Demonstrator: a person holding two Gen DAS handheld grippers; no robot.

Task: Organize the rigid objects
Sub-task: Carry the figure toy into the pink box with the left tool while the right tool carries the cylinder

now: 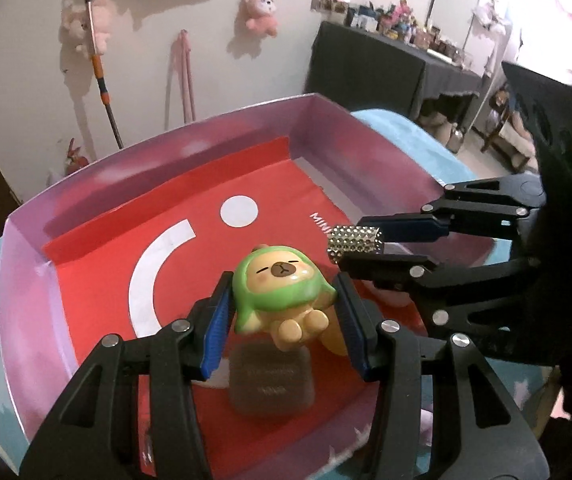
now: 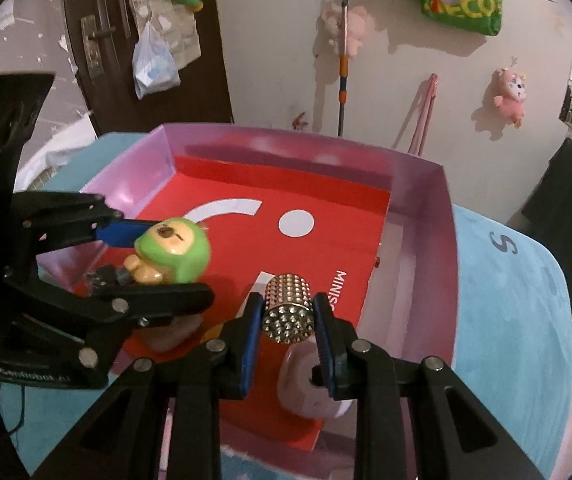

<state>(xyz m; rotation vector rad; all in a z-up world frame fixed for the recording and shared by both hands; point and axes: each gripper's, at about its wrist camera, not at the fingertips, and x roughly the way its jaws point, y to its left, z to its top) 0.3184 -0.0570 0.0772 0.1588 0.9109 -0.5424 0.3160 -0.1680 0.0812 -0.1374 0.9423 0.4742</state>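
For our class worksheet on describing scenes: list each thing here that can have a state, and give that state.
left gripper: shut on the figurine
right gripper: shut on the studded cylinder
figurine: held above the tray
studded cylinder: held above the tray
tray: open-topped, red sheet inside
grey block: lying in the tray

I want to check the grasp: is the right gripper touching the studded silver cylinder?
Touching. In the right wrist view, the right gripper has both blue pads pressed against the sides of the studded silver cylinder, held above the red-lined pink box.

Green-hooded tan figurine (image 1: 282,292), silver studded cylinder (image 2: 288,308), red-lined pink box (image 1: 26,280).
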